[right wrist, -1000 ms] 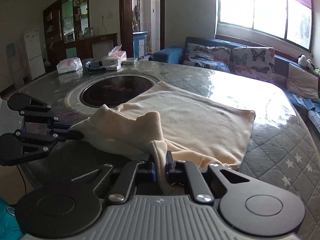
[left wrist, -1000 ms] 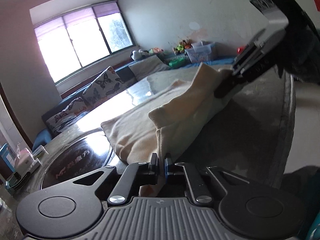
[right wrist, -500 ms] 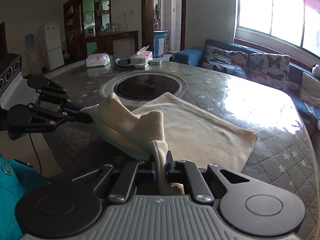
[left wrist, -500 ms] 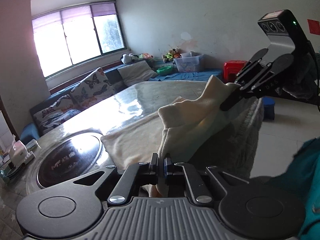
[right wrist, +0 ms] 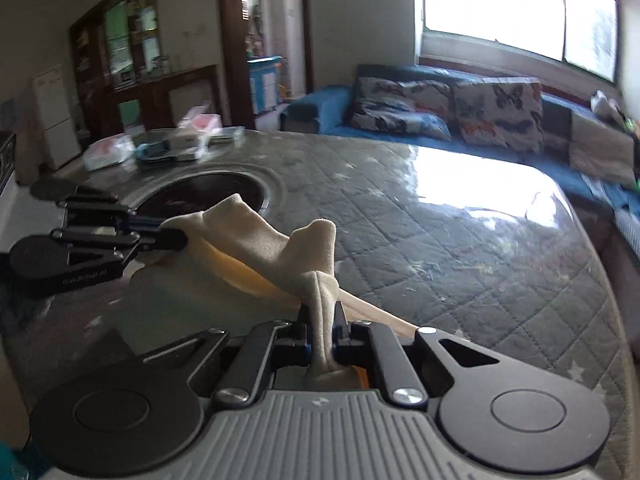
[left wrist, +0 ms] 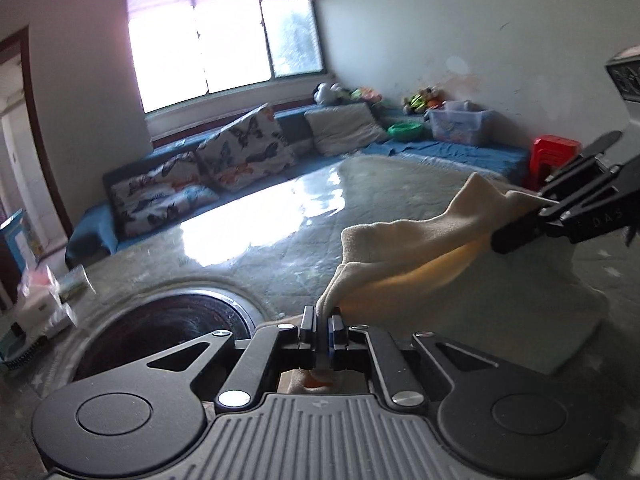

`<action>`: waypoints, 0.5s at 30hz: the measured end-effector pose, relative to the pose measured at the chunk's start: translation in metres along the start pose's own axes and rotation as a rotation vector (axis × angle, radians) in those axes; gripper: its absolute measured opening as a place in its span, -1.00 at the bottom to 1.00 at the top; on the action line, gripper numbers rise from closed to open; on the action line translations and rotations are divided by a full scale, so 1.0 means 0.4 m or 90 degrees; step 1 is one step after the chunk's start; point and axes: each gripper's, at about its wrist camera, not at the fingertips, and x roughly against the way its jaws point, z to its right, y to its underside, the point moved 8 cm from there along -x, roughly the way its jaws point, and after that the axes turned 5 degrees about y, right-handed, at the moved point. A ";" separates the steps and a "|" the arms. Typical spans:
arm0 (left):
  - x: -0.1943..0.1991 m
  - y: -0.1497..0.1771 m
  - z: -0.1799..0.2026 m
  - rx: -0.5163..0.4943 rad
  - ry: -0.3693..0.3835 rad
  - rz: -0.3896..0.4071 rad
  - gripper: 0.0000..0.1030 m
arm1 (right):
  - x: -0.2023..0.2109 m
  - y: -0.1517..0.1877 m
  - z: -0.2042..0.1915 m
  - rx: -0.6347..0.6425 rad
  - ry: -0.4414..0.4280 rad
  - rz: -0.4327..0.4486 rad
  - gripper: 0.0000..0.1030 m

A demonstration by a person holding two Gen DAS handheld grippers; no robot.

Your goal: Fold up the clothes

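Lifted off the table [right wrist: 460,248] since the earlier frame, the cloth [left wrist: 404,240] hangs between left gripper [left wrist: 322,324] and right gripper [right wrist: 322,320], each clamped on a corner; lower edge apparently hidden, so keep both level and taut.

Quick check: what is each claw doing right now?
Left claw: closed, holding the cream cloth.
Right claw: closed, holding the same cloth's other corner.

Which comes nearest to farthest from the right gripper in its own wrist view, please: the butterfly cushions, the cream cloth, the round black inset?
1. cream cloth, clamped in the jaws.
2. round black inset, ahead left on the table.
3. butterfly cushions, on the sofa beyond the table.
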 end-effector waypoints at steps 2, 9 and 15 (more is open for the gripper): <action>-0.055 0.005 -0.014 0.017 -0.010 -0.019 -0.87 | -0.060 0.000 0.028 -0.037 0.020 -0.007 -0.66; -0.108 0.012 -0.046 0.055 -0.032 -0.029 -0.67 | -0.103 0.031 0.110 -0.135 0.087 0.015 -0.29; -0.073 -0.003 -0.073 0.102 -0.047 -0.014 -0.55 | -0.056 0.023 0.161 -0.190 0.147 0.048 -0.26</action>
